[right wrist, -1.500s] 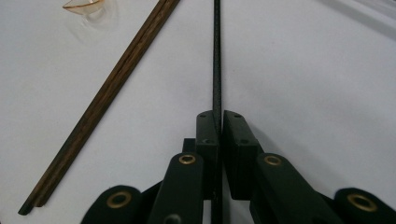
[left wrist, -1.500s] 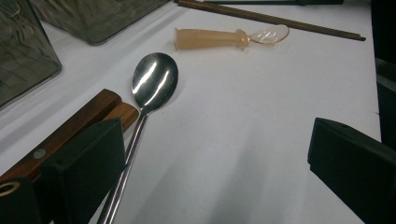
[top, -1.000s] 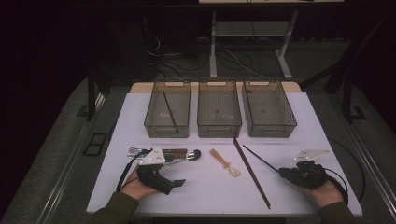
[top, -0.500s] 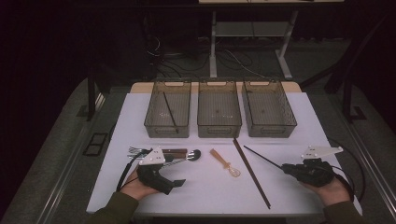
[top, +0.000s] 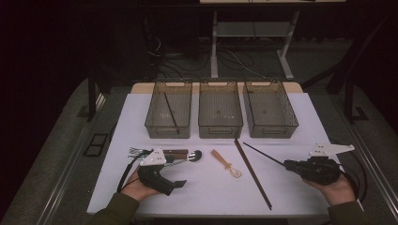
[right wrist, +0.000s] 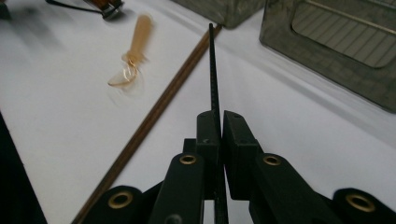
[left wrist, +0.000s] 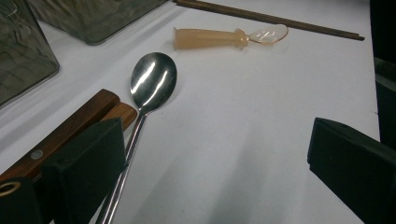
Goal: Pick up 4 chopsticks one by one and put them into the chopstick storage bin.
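My right gripper (top: pixel 287 164) is at the table's right front, shut on a thin black chopstick (top: pixel 263 153) that points left and away, held a little above the white table. In the right gripper view the black chopstick (right wrist: pixel 212 70) runs straight out from between the closed pads of the right gripper (right wrist: pixel 216 123). My left gripper (top: pixel 176 173) rests at the left front, open, nothing between its jaws. In the left gripper view the left gripper (left wrist: pixel 219 163) faces a metal spoon (left wrist: pixel 152 84) and wooden handles (left wrist: pixel 74 126) beside its left jaw.
Three clear bins stand at the back: left bin (top: pixel 150 123) with a black chopstick inside, middle bin (top: pixel 220 129), right bin (top: pixel 291 123). A brown chopstick pair (top: pixel 253 174) and an amber plastic spoon (top: pixel 226 163) lie mid-table. A fork (top: pixel 136 151) lies by the wooden handles.
My right gripper has risen slightly with the black chopstick in it, lifting the stick off the table. The left gripper has stayed in place.
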